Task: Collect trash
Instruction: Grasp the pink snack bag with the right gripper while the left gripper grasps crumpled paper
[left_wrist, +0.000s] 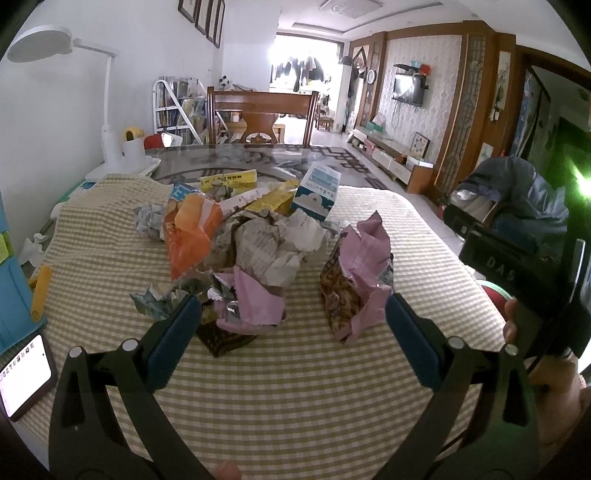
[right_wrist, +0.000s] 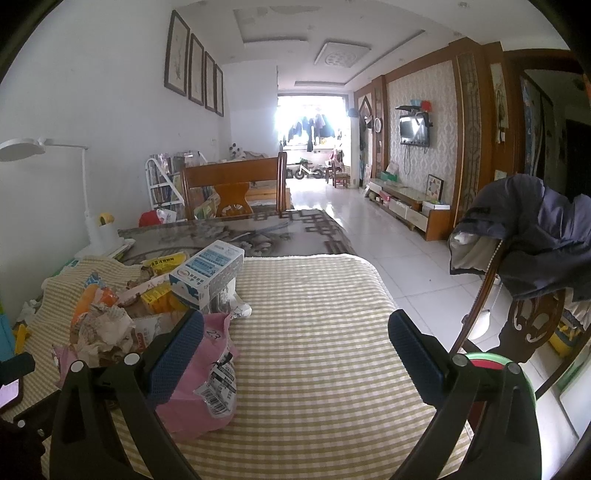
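Observation:
A heap of trash lies on the checked tablecloth (left_wrist: 295, 387): crumpled newspaper (left_wrist: 273, 247), an orange wrapper (left_wrist: 192, 236), a blue-white milk carton (left_wrist: 317, 192), yellow packets (left_wrist: 229, 181) and two pink snack bags (left_wrist: 255, 299) (left_wrist: 358, 288). My left gripper (left_wrist: 291, 314) is open and empty, its fingers either side of the near pink bags. My right gripper (right_wrist: 295, 332) is open and empty over the cloth, its left finger (right_wrist: 177, 350) beside a pink bag (right_wrist: 207, 384). The carton (right_wrist: 208, 273) and crumpled paper (right_wrist: 107, 328) lie left of it.
A phone (left_wrist: 22, 376) lies at the near left, by a blue box (left_wrist: 11, 295). A white desk lamp (left_wrist: 110, 147) stands at the far left. Wooden chairs stand beyond the table (left_wrist: 258, 114) and at its right (right_wrist: 532, 295), with a dark jacket draped over.

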